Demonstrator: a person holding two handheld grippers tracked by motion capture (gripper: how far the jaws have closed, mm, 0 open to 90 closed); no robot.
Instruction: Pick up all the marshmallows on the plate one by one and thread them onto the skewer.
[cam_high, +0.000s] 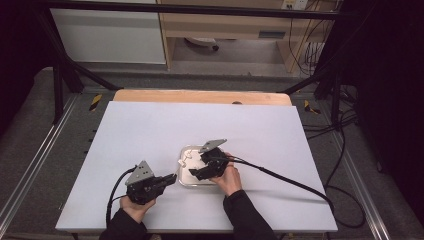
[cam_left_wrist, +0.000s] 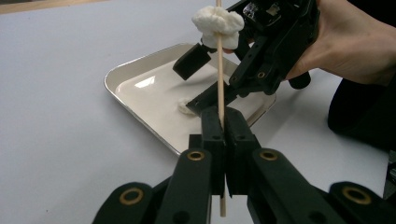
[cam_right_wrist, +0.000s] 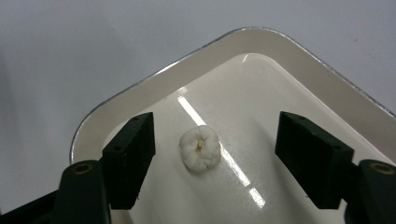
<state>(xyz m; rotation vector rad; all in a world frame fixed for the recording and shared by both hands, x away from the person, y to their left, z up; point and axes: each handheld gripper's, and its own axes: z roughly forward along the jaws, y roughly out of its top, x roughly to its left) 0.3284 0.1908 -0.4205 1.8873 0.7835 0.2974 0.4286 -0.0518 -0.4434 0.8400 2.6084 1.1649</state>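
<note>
The left tongs (cam_left_wrist: 223, 133) are clamped on a thin wooden skewer (cam_left_wrist: 220, 84) whose top is cut off, a white marshmallow (cam_left_wrist: 218, 21) threaded above them. The right tongs (cam_right_wrist: 215, 158) stand apart, a second white marshmallow (cam_right_wrist: 200, 148) between them untouched, in the shallow white metal-rimmed tray (cam_right_wrist: 140, 93) on the white surface (cam_high: 150, 130).

The tray (cam_right_wrist: 261, 46) had a glossy, smooth cream inside that threw back streaks of light, and a thin bright metal-looking rim. In it lay a soft, matt white marshmallow (cam_right_wrist: 200, 148), puckered and slightly rough. Beside the tray, a pale wooden skewer (cam_left_wrist: 219, 74) looked smooth and unvarnished. The fingers (cam_right_wrist: 133, 156) over the tray were matt black plastic. The worktop (cam_high: 150, 135) under the tray looked matt white.
</note>
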